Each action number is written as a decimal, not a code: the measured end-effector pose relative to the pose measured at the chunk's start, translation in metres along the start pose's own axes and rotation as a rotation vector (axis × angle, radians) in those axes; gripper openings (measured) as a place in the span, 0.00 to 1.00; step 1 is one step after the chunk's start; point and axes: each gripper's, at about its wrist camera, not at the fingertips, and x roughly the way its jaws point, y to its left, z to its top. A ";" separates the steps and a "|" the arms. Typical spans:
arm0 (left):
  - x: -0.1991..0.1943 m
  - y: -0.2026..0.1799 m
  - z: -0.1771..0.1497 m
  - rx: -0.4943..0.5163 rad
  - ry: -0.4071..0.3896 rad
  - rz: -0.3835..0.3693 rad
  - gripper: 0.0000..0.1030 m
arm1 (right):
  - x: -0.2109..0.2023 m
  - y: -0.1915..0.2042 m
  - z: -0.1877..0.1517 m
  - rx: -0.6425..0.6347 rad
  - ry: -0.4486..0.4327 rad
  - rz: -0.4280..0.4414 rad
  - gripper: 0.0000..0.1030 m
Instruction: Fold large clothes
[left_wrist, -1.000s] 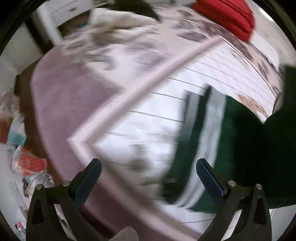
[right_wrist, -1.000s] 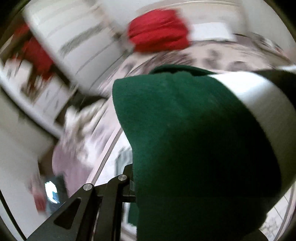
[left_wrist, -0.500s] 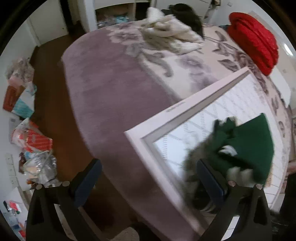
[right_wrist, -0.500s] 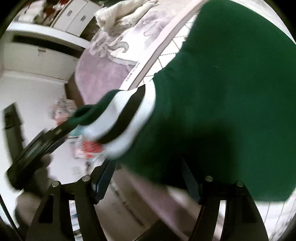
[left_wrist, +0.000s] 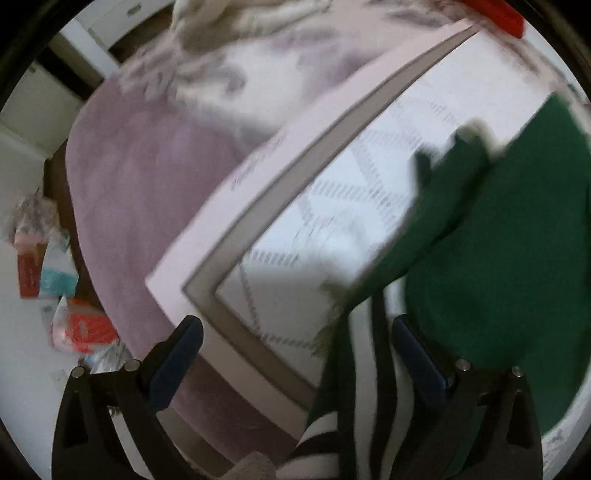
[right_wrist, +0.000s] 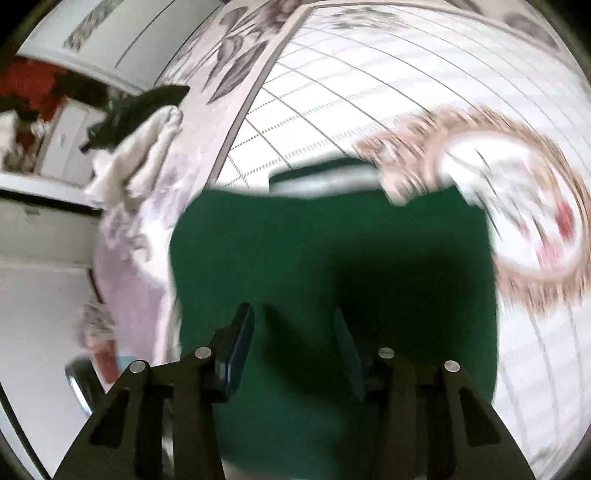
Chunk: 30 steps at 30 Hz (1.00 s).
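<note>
A dark green garment (left_wrist: 498, 266) with a black-and-white striped band (left_wrist: 354, 369) lies on a white lined mat (left_wrist: 332, 206) on the bed. My left gripper (left_wrist: 295, 343) is open above the mat's corner; the striped band runs between its fingers near the right one. In the right wrist view the green garment (right_wrist: 332, 251) fills the middle. My right gripper (right_wrist: 293, 332) stands open over it, jaws apart, with green cloth under and between them. Both views are motion-blurred.
A mauve floral bedspread (left_wrist: 147, 177) covers the bed under the mat. A cream and black clothes pile (right_wrist: 140, 155) lies at the far end. Bags and packets (left_wrist: 55, 280) sit on the floor by the bed. A pink floral print (right_wrist: 517, 206) marks the mat.
The right gripper let the raised green garment drop flat on the mat and now hovers open over it. The left gripper swung back over the mat corner, toward the striped band.
</note>
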 end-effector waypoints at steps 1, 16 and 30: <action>0.005 0.004 -0.002 -0.009 0.010 -0.001 1.00 | 0.025 0.009 0.013 -0.017 0.051 -0.043 0.46; -0.044 0.055 -0.064 -0.444 0.073 -0.375 1.00 | -0.066 -0.115 -0.083 0.230 0.045 0.127 0.77; -0.049 0.029 -0.085 -0.589 -0.184 -0.460 0.27 | 0.005 -0.176 -0.126 0.293 0.130 0.167 0.77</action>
